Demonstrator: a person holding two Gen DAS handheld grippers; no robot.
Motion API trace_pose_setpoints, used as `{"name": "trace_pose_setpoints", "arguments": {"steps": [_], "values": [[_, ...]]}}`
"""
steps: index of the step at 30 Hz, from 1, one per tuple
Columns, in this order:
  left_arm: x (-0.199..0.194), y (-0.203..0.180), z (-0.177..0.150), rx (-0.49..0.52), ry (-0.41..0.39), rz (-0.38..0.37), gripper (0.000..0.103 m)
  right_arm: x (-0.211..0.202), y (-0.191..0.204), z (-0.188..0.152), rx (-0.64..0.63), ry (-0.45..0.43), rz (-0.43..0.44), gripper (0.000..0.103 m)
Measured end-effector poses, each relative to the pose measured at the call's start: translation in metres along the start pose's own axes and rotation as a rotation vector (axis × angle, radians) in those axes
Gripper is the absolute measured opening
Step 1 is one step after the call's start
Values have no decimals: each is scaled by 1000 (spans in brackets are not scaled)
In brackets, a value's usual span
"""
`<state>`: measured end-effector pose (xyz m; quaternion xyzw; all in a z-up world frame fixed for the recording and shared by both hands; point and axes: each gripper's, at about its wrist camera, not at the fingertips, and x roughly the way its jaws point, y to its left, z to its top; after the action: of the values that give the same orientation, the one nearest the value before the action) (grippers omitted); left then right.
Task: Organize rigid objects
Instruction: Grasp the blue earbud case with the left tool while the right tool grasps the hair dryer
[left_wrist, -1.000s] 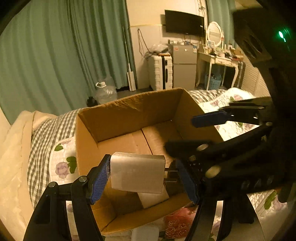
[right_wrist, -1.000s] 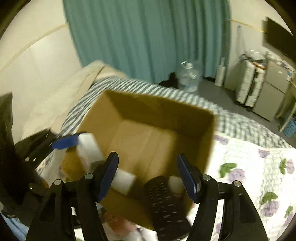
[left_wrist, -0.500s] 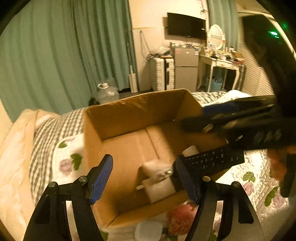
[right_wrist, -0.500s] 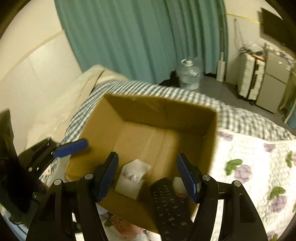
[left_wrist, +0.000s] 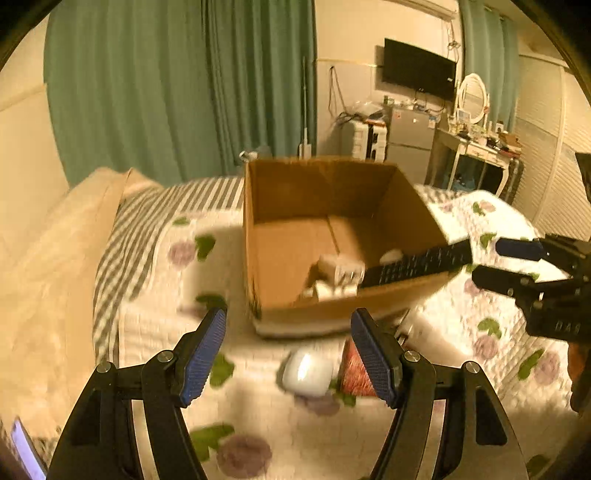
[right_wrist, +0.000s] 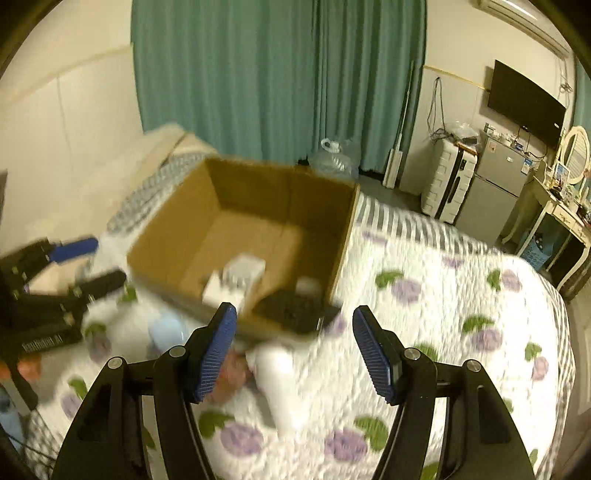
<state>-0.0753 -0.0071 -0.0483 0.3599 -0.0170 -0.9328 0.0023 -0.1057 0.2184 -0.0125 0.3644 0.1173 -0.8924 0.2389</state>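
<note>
An open cardboard box (left_wrist: 280, 221) stands on the bed. Inside it lie white chargers (left_wrist: 338, 277), and a black remote (left_wrist: 417, 264) rests slanted over its right rim. My left gripper (left_wrist: 288, 321) is open and empty, just short of the box's near wall. A small white oval case (left_wrist: 306, 373) lies on the quilt between its fingers. In the right wrist view, my right gripper (right_wrist: 295, 315) is open and empty before the box (right_wrist: 251, 188), with the remote (right_wrist: 295, 310) at the near corner. The chargers (right_wrist: 240, 277) lie inside.
A floral quilt (right_wrist: 443, 295) covers the bed; a white object (right_wrist: 280, 376), a light-blue object (right_wrist: 166, 332) and a reddish item (left_wrist: 354, 373) lie in front of the box. Green curtains, a suitcase (right_wrist: 448, 181), a fridge and a dressing table stand behind.
The white charger that was between my left fingers now lies in the box. Both grippers have drawn back from the box, and the remote now rests across its rim.
</note>
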Motion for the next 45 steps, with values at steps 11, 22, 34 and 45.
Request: {"name": "trace_pose_setpoints", "arguments": {"steps": [11, 22, 34, 45], "values": [[53, -9, -44, 18, 142, 5, 73, 75, 7, -50, 17, 195, 42, 65], [78, -24, -55, 80, 228, -28, 73, 116, 5, -59, 3, 289, 0, 62], [100, -39, -51, 110, 274, -11, 70, 80, -1, -59, 39, 187, 52, 44], [78, -55, -60, 167, 291, 21, 52, 64, -7, -51, 70, 146, 74, 44]]}}
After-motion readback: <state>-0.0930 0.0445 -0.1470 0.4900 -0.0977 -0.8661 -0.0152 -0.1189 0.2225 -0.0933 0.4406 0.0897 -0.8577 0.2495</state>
